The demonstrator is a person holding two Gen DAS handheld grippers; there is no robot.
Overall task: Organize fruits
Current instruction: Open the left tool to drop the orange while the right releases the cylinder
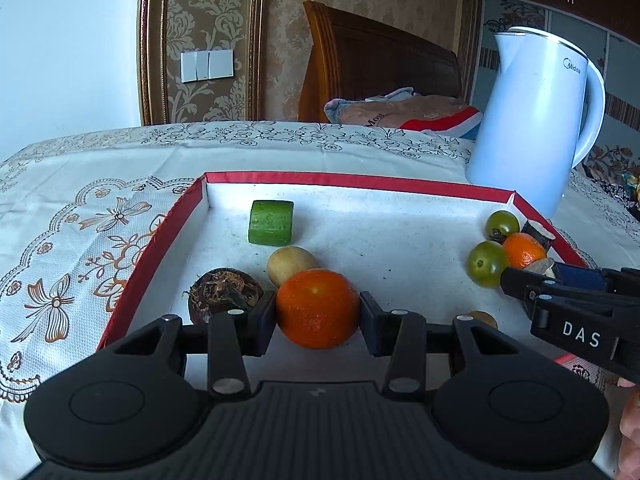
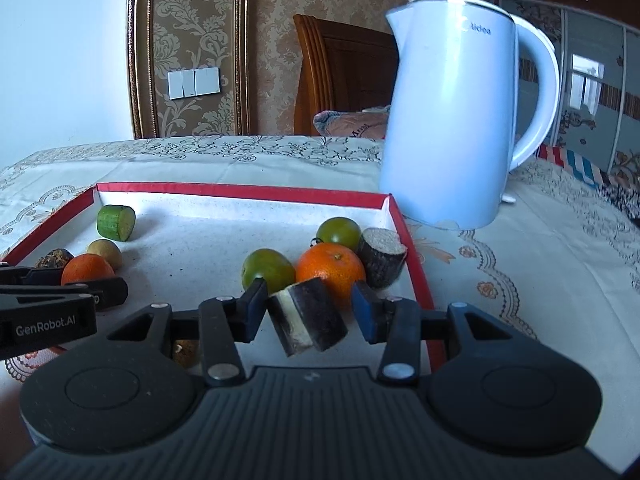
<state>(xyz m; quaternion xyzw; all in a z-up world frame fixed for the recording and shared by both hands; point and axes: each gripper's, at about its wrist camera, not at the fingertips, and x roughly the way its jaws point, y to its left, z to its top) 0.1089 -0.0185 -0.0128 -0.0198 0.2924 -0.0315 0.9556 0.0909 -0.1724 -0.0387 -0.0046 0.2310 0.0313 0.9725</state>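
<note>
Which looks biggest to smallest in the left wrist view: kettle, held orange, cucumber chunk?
1. kettle
2. held orange, though it sits nearest the camera
3. cucumber chunk, farther back, so its true size against the orange is unsure

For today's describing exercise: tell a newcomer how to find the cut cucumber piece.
Find the red-edged tray in front of the white kettle. In its far left corner lies the cucumber piece, alone. It is the only green thing with flat cut ends; the green tomatoes are round.
</note>
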